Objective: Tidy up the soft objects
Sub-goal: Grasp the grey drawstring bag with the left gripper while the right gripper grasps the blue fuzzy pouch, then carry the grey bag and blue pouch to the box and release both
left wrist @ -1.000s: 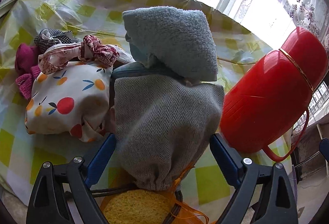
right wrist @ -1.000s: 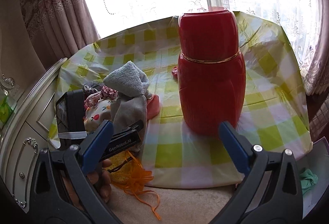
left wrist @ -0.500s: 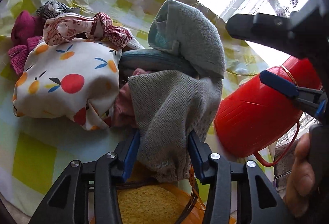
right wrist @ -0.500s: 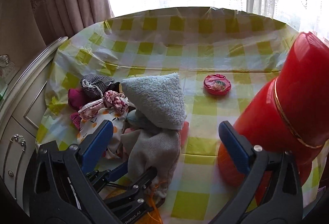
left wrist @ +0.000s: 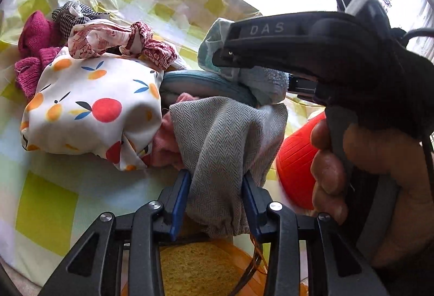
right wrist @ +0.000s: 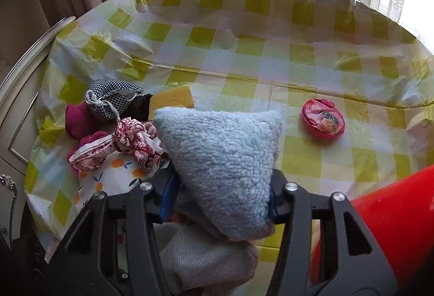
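1. The grey herringbone drawstring pouch point(left wrist: 225, 144) sits at the near edge of the soft pile on the counter point(right wrist: 244, 51), draped over a pink cloth and a teal zip pouch. The left hand-held gripper point(left wrist: 215, 201) has just been closing and now has its blue pads pressed into the pouch's gathered neck, so that one's grabbed.

2. Right on top of it is the fluffy light-blue towel pouch point(right wrist: 222, 168). The right hand-held gripper point(right wrist: 221, 201) has just been closing too, and its jaws squeeze the towel's lower end from both sides. In the left view you can see a person's hand point(left wrist: 366, 174) wrapped round that gripper's handle.

3. Further left, the rest of the heap is untouched: a fruit-print bag point(left wrist: 89, 108), a red-patterned scrunchie point(right wrist: 135, 144), a black-and-white checked pouch point(right wrist: 108, 100), magenta knit socks point(left wrist: 35, 51), and a yellow sponge point(right wrist: 173, 98) behind.

4. Off to the right are a big red thermos point(right wrist: 393, 228) and a little round pink case point(right wrist: 322, 117), both apart from the pile.

5. Progress-wise I'd say early days. Everything's still in one jumble, nothing sorted or laid out yet. Two items are gripped; separating them and dealing with the rest is still ahead.
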### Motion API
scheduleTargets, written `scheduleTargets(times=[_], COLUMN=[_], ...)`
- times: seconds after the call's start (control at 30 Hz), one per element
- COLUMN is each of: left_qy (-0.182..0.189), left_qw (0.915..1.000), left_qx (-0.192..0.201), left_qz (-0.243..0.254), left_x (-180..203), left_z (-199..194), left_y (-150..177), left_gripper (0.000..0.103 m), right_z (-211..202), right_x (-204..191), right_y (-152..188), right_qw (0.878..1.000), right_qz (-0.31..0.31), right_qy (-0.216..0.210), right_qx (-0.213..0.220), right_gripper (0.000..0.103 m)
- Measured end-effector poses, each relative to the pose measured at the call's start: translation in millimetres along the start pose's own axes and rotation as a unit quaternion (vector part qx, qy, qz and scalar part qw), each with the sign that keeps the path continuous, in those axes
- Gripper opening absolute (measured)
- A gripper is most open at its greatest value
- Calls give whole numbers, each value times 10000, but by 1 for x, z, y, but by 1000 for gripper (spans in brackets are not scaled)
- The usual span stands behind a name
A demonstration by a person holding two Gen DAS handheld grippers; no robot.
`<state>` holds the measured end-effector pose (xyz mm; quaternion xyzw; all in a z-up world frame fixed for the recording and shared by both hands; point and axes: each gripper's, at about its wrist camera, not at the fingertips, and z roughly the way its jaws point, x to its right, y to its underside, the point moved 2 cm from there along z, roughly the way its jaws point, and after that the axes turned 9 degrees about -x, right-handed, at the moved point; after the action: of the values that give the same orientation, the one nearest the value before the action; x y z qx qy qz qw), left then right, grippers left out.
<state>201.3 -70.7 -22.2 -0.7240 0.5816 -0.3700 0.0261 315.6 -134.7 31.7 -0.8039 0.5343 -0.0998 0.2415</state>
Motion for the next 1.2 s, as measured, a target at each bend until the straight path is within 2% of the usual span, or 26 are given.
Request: scheduleTargets(times=[0.1, 0.3, 0.57, 0.77, 0.97, 1.2], left_qy=[135, 320, 342, 331, 295, 428], left_qw=[9997, 9972, 9933, 9900, 9872, 9818], left_qx=[205, 673, 1085, 1365, 1566, 1844], left_qz=[-24, 44, 204, 127, 37, 183], left_x=[-5, -6, 10, 7, 7, 25], left_z=[-16, -43, -59, -70, -78, -105], left_y=[1, 5, 13, 14, 13, 14], left_gripper=[36, 32, 31, 27, 26, 26], right_z=[-11, -60, -111, -139, -151, -159], right_x=[-3, -5, 3, 20, 42, 71], right_y=[6, 19, 55, 88, 127, 176], right_qw=[9996, 9947, 9907, 9883, 9891, 9891], right_qz=[-70, -174, -4, 297, 589, 931], right_qy=[32, 32, -63, -91, -86, -36], right_qx=[257, 1015, 1363, 1491, 1348, 1142], right_gripper=[38, 37, 37, 37, 37, 37])
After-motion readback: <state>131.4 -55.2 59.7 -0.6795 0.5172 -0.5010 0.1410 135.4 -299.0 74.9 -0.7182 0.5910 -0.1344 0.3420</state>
